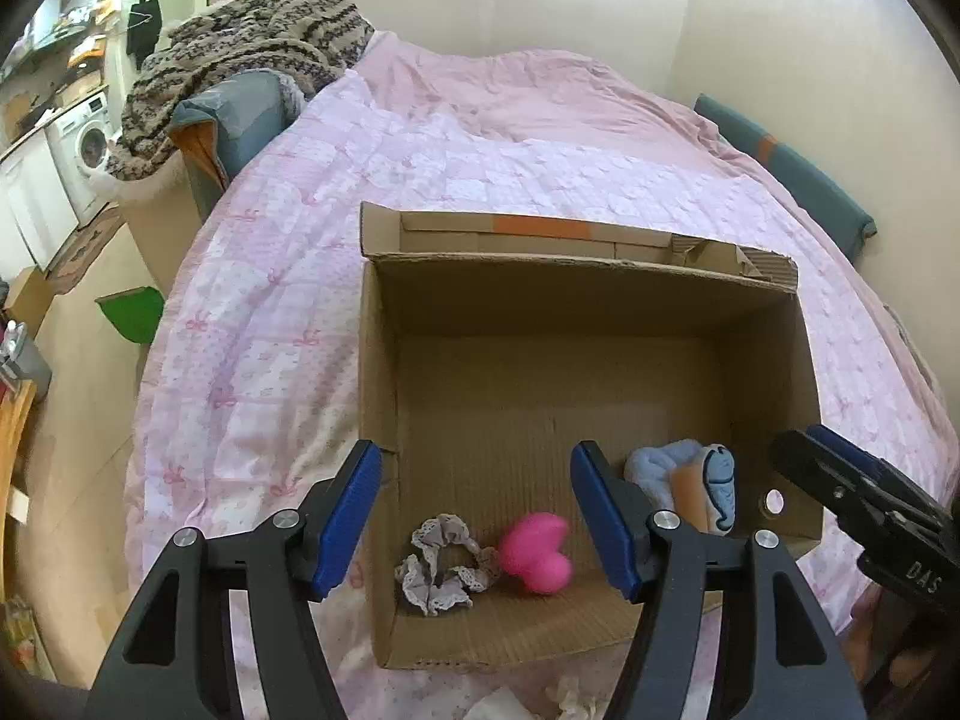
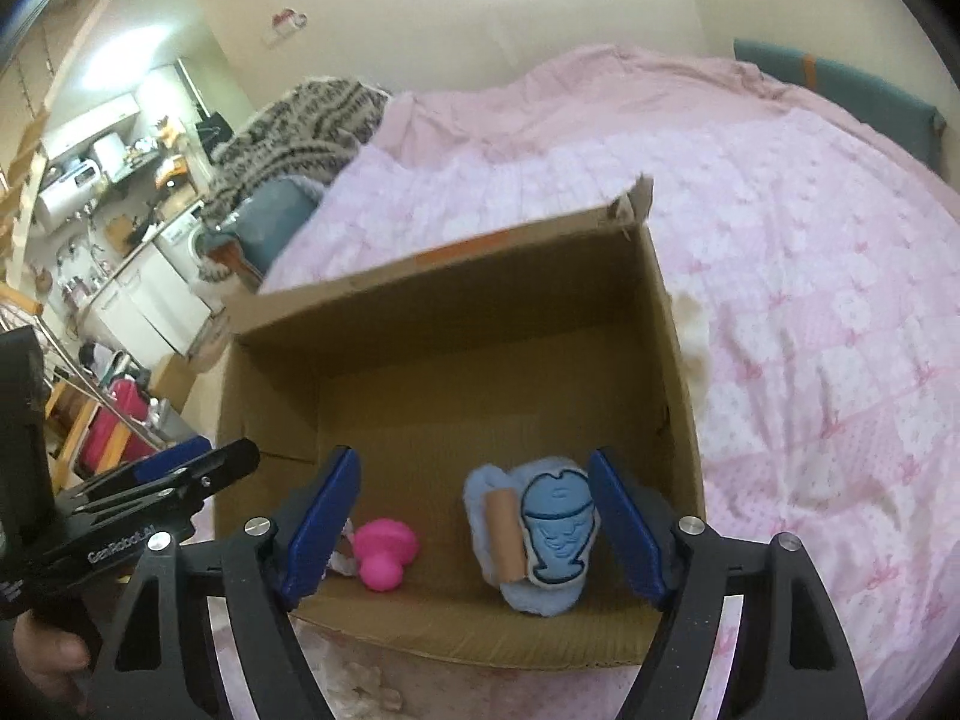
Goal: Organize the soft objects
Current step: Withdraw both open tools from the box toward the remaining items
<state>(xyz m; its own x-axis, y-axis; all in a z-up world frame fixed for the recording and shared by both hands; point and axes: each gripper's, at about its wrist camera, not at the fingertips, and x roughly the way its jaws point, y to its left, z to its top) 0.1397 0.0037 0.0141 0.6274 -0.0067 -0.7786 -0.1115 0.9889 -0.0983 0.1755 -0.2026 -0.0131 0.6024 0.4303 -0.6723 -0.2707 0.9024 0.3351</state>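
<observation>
Cardboard box (image 1: 600, 312) sits open on the pink bed (image 1: 480, 138), three soft things along its near wall. Grey lace scrunchie (image 1: 441, 564) at about 7 o'clock on the box floor; pink squishy toy (image 1: 536, 552) just beside it, near 6; blue plush slipper (image 2: 528, 540) with a rubbery face patch toward 5 o'clock.

Left gripper (image 1: 477, 516) hangs above the scrunchie and toy, jaws moderately wide, nothing between the pads. Right gripper (image 2: 474, 522) stands wide, straddling the slipper without pressing it.

Handling, as judged: all light and compressible. Scrunchie is limp, so pinch a bunched fold. Toy looks smooth and likely to squirm; take it across the narrow waist. Slipper is bulky; grip the fluffy edge, not the slick patch.

Pale scraps (image 1: 570, 699) lie on the bed at 6 o'clock outside the box; blurred, unidentifiable.
</observation>
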